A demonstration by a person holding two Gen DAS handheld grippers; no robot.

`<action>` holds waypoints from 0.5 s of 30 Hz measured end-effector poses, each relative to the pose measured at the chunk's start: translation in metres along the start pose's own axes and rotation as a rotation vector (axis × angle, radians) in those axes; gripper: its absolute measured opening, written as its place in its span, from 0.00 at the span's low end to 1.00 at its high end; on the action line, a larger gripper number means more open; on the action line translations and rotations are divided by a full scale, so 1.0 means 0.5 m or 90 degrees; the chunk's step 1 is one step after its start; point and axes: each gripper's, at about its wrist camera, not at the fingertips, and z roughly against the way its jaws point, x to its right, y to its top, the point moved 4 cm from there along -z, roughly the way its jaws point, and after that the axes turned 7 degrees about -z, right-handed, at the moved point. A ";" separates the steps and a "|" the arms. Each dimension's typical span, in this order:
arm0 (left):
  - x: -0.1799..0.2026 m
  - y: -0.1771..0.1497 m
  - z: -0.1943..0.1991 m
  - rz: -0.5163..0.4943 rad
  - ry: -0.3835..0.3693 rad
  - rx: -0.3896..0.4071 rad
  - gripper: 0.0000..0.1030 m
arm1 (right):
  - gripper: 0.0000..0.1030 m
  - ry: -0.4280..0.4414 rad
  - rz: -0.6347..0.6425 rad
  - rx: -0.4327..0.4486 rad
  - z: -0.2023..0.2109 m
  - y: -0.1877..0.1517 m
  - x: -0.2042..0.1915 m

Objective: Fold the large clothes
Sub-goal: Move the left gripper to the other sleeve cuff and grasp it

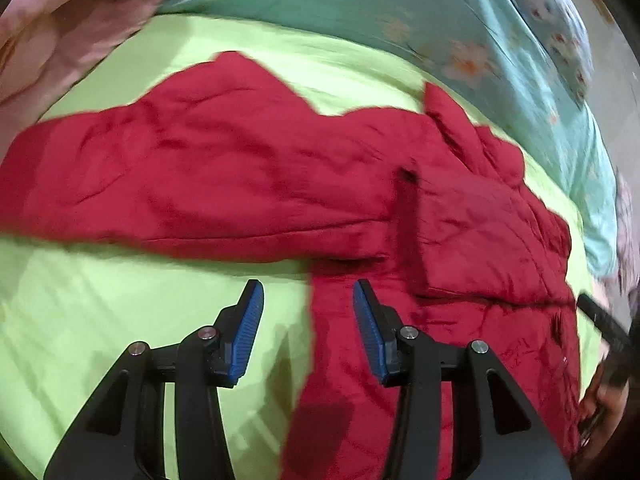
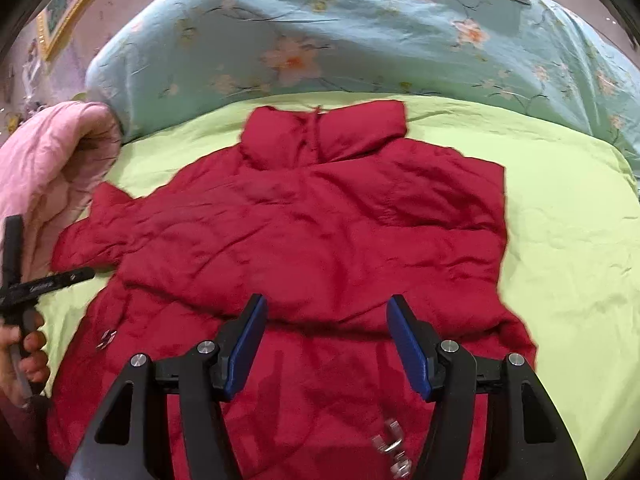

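Observation:
A red padded jacket (image 2: 312,232) lies spread on a lime green sheet (image 2: 568,240), collar at the far side. One sleeve (image 1: 160,168) stretches out to the left in the left wrist view, and the other side looks folded over the body. My left gripper (image 1: 308,292) is open and empty, hovering over the jacket's left edge below the sleeve. My right gripper (image 2: 324,308) is open and empty above the jacket's lower body. The left gripper's handle and the hand (image 2: 24,340) holding it show at the left of the right wrist view.
A teal flowered duvet (image 2: 360,36) is piled along the far side of the bed. A pink quilt (image 2: 44,168) lies at the far left, next to the sleeve. A framed picture (image 2: 68,4) leans at the far left.

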 end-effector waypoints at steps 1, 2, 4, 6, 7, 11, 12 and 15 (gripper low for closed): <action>-0.019 0.000 0.004 0.017 0.005 0.002 0.43 | 0.62 0.004 0.004 -0.001 0.003 -0.006 -0.009; -0.038 -0.001 0.007 0.036 0.008 0.004 0.43 | 0.62 0.007 0.009 -0.002 0.007 -0.011 -0.016; -0.070 0.000 0.005 0.073 0.013 0.005 0.43 | 0.63 0.017 0.018 -0.004 0.013 -0.022 -0.035; -0.113 -0.002 0.006 0.123 0.010 0.007 0.43 | 0.63 0.031 0.015 -0.009 0.016 -0.032 -0.047; -0.132 -0.004 0.005 0.142 0.011 0.006 0.43 | 0.63 0.035 0.015 -0.010 0.018 -0.036 -0.053; -0.224 -0.006 -0.005 0.235 0.022 0.005 0.43 | 0.63 0.053 0.023 -0.018 0.026 -0.051 -0.080; -0.241 -0.007 -0.006 0.252 0.024 0.007 0.43 | 0.63 0.057 0.026 -0.020 0.028 -0.053 -0.086; -0.302 -0.005 -0.008 0.309 0.044 0.017 0.43 | 0.63 0.078 0.023 -0.023 0.034 -0.056 -0.101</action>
